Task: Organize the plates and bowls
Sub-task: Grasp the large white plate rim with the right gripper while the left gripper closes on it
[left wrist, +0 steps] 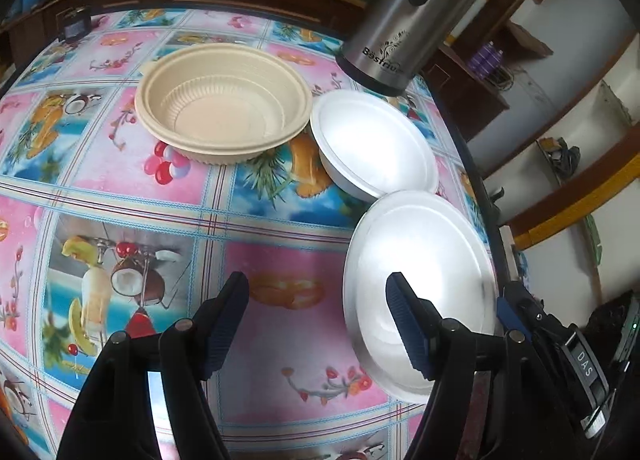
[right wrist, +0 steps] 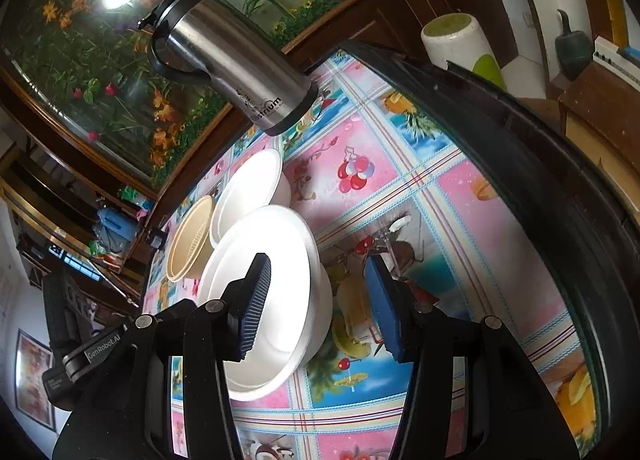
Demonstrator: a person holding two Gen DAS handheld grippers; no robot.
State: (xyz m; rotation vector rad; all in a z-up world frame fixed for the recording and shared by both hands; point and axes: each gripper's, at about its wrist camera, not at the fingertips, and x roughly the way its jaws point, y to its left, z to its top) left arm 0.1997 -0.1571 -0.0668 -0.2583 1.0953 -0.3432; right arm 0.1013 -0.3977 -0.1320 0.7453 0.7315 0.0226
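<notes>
Three dishes sit on the fruit-print tablecloth. The ribbed beige bowl [left wrist: 224,100] [right wrist: 188,244] is farthest, and a small white bowl [left wrist: 372,144] [right wrist: 250,188] sits beside it. Nearest is a large white bowl [left wrist: 420,260] [right wrist: 276,244]. My left gripper [left wrist: 318,288] is open; its right finger [left wrist: 408,324] hovers over the large bowl's left part and the left finger is over the cloth. My right gripper [right wrist: 318,292] is open astride that bowl's opposite rim, with its left finger [right wrist: 252,308] inside the bowl and its right finger outside. No pad presses the rim.
A steel thermos jug [left wrist: 412,16] [right wrist: 236,72] stands behind the white bowls. The table's dark rim [right wrist: 540,220] curves close by on the right. A small dark device [left wrist: 74,24] lies at the far left corner. Beyond the edge stands a white-green cylinder [right wrist: 460,44].
</notes>
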